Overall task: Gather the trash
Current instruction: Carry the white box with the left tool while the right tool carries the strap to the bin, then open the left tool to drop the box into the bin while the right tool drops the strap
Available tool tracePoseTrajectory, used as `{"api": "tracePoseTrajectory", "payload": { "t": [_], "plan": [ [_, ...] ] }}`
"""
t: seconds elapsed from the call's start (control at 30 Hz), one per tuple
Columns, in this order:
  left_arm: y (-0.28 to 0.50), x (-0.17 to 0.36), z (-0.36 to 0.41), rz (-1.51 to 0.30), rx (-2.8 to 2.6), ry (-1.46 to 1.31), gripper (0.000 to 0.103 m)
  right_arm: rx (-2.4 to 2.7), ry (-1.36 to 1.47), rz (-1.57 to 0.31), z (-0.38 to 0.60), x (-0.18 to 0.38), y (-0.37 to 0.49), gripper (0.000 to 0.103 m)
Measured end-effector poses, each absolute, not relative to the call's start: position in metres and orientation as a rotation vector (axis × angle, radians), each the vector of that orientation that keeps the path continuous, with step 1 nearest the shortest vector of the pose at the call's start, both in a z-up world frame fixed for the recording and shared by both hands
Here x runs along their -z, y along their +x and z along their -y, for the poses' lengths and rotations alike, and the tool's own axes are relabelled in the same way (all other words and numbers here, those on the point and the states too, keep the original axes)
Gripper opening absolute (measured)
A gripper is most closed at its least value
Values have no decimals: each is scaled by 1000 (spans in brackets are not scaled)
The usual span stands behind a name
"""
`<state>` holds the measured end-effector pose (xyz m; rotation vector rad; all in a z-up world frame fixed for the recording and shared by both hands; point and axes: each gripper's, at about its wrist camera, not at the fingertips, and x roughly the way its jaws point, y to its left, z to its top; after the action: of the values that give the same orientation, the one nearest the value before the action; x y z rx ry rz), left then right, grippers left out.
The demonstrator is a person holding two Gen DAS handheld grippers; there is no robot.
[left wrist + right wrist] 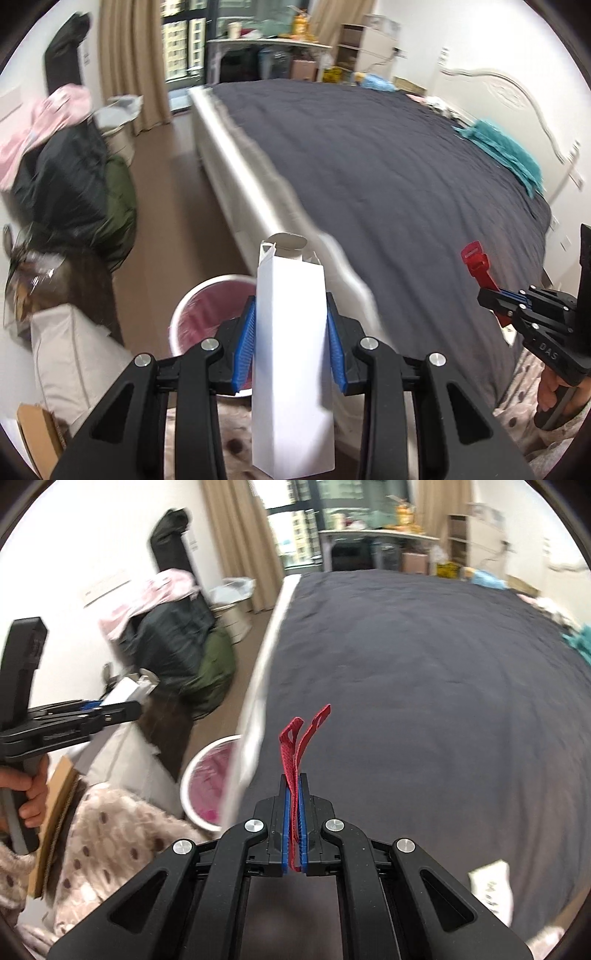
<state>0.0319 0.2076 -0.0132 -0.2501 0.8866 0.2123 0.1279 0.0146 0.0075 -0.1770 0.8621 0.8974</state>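
Here both hands carry trash toward the bin. The left tool [291,347] is clenched on a white carton box [291,354], upright between the blue pads, its top flaps open. The right tool [294,819] is clamped tight on a red strip [301,746], whose two loose ends stick up past the fingertips.

The round wastebasket [184,314], white-rimmed with a pink liner, stands on the floor against the bed's side; in the left wrist view it lies just behind the box, at about 10 o'clock from the left tool, and in the right wrist view at about 9 o'clock from the right tool.

To do the drop well, I judge each tool should be brought squarely over the rim before letting go; the tall box should go in end first so it does not catch the rim and tip out, and the light strip may cling to a pad, so open wide.

The bed [443,701] wears a dark grey cover, with a teal cloth [506,147] at 2 o'clock. At 12 o'clock a cluttered surface [273,44] stands by the window, curtains beside it; clothes are heaped at 9 o'clock.
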Motion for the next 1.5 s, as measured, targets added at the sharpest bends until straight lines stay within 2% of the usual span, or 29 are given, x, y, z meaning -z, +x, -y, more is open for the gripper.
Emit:
{"api": "tracePoseTrajectory", "payload": {
  "t": [0.27, 0.57, 0.73, 1.07, 1.2, 1.27, 1.3, 1.37, 1.43, 1.5],
  "plan": [
    [10, 28, -281, -865, -133, -281, 34, -1085, -300, -832, -104, -20, 115, 3],
    [31, 53, -326, -854, 118, -250, 35, -1200, -378, -813, -180, -22, 124, 3],
    [60, 95, -335, -917, 268, -146, 35, -1254, -495, -809, -211, -7, 124, 3],
    [92, 162, -350, -1020, 337, -124, 35, -1274, -554, -898, -248, 30, 141, 3],
    [91, 180, -355, -1054, 370, -116, 36, -1333, -610, -891, -254, 38, 141, 7],
    [93, 187, -357, -1080, 398, -106, 38, -1355, -655, -863, -256, 39, 141, 13],
    [94, 188, -357, -1087, 403, -98, 41, -1369, -674, -854, -255, 39, 141, 18],
    [91, 190, -356, -1088, 417, -81, 68, -1386, -699, -842, -256, 38, 140, 23],
    [88, 187, -353, -1070, 438, -70, 80, -1406, -711, -827, -252, 33, 138, 33],
    [84, 184, -351, -1062, 442, -58, 89, -1423, -702, -818, -248, 27, 138, 52]
  ]
}}
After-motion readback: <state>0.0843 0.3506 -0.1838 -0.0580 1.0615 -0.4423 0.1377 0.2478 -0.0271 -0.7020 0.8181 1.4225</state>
